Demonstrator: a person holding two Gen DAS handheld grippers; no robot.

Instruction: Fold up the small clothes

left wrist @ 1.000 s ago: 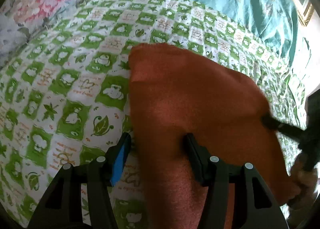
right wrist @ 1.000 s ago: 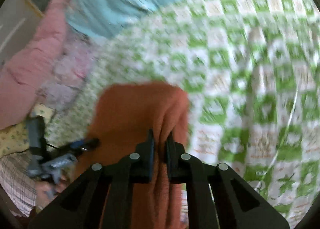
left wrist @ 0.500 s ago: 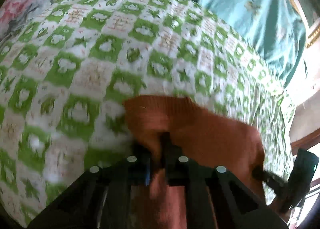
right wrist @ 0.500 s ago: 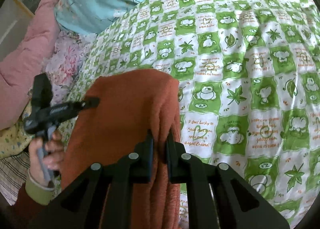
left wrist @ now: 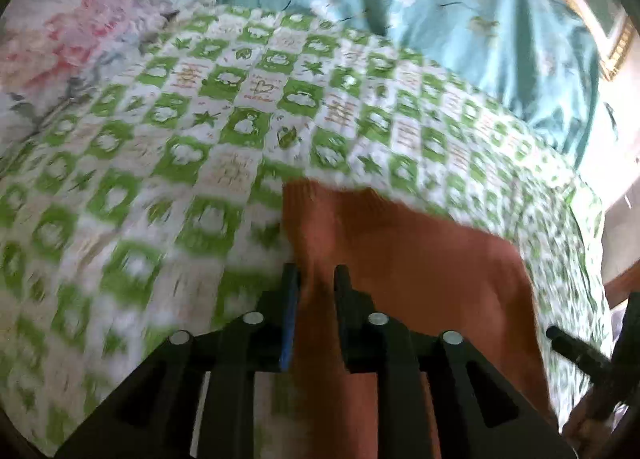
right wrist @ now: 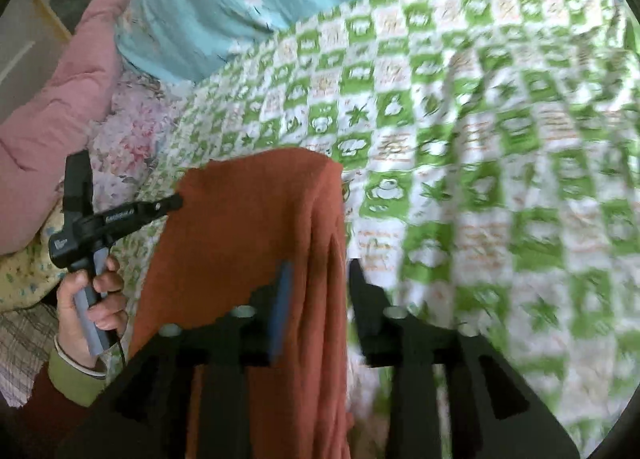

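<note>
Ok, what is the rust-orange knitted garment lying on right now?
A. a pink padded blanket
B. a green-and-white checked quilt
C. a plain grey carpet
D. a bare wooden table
B: in the right wrist view the rust-orange knitted garment lies across the green-and-white checked quilt, whose squares show around its far and right edges; the pink padded blanket lies off to the side, apart from it.

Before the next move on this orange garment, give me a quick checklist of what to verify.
1. Orange garment lies on the green checked quilt: ok.
2. Left gripper letting go, jaws opening, cloth between them: ok.
3. Right gripper letting go, jaws opening, cloth in the gap: ok.
4. Fold edges lined up: cannot tell, both views are blurred.
5. Quilt beyond the garment free of other clothes: ok.
</note>
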